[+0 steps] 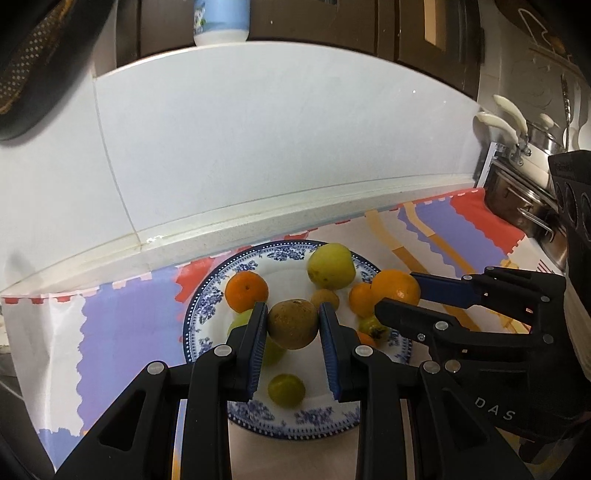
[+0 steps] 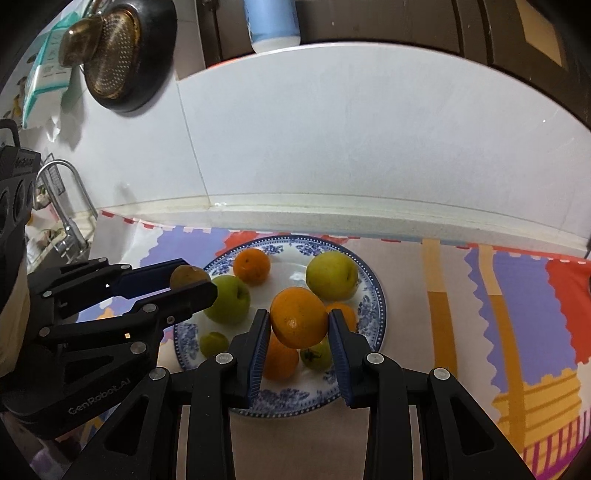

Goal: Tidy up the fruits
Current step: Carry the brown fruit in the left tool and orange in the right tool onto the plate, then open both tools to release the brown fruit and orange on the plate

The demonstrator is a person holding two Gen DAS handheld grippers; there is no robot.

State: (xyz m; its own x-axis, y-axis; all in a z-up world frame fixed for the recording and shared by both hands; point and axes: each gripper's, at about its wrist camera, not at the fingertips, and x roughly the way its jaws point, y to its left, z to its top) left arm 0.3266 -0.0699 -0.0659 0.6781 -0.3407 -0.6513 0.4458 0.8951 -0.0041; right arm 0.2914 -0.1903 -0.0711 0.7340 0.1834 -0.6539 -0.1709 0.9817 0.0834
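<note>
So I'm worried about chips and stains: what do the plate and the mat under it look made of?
The plate looks like glazed ceramic: a glossy white surface with highlights and a blue floral printed rim. The mat looks like thin plastic or oilcloth, smooth and slightly shiny, printed in purple, red and orange blocks, its edge turning up against the wall; it could also be coated paper.

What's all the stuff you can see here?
plate: one, blue and white, on the mat
oranges: four, orange, three on plate, one held
green fruits: four, green to yellowish, on plate
brown fruits: two, brown, one held, smaller one on plate
mat: one, colourful, under plate
bottle: one, blue and white, high up at back
tap: one, silver, at left
left gripper: one, black, shut on brown fruit
right gripper: one, black, shut on orange
</note>
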